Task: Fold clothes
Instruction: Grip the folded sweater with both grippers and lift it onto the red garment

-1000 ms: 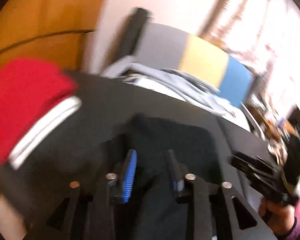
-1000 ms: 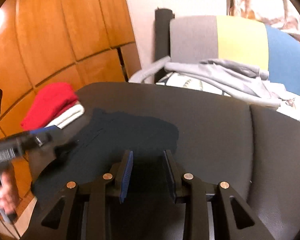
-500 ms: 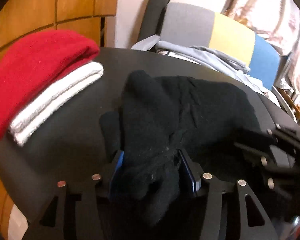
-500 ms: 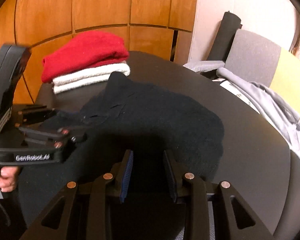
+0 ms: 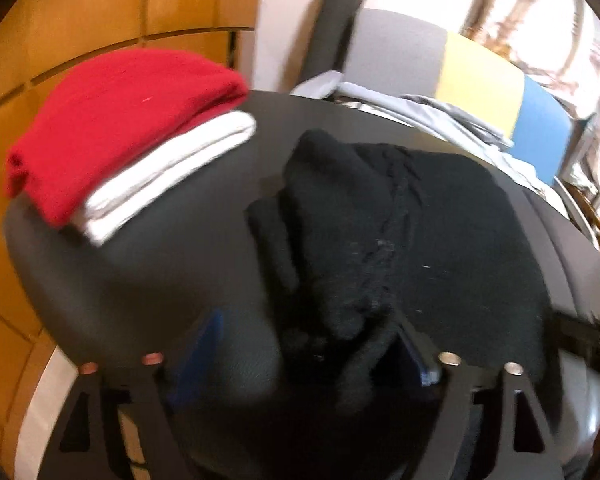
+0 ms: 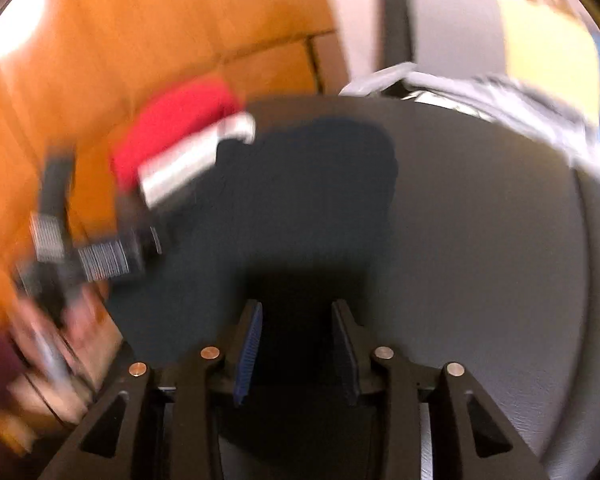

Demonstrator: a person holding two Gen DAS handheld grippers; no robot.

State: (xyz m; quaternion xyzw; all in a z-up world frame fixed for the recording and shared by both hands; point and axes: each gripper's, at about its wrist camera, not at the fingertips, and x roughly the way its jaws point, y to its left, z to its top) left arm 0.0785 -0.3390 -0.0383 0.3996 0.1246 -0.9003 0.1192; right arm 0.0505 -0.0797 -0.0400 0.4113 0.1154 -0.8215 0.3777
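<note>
A black knitted garment (image 5: 400, 240) lies bunched on the dark round table (image 5: 160, 264); it also shows in the blurred right wrist view (image 6: 300, 200). My left gripper (image 5: 308, 344) is open, its jaws wide apart, with the garment's near edge draped over the right finger (image 5: 416, 360). My right gripper (image 6: 298, 344) is open at the garment's near edge, nothing between its pads. The left gripper's body (image 6: 92, 256) shows at the left of the right wrist view.
A folded red garment (image 5: 116, 120) on a folded white one (image 5: 168, 172) sits at the table's far left. A grey, yellow and blue chair (image 5: 460, 76) with grey clothes (image 5: 440, 116) stands behind the table. Wooden panels (image 5: 100, 12) line the left wall.
My left gripper has opened wide and let go of the black garment, which has slumped onto the table. My right gripper has swung right; its view is now blurred.
</note>
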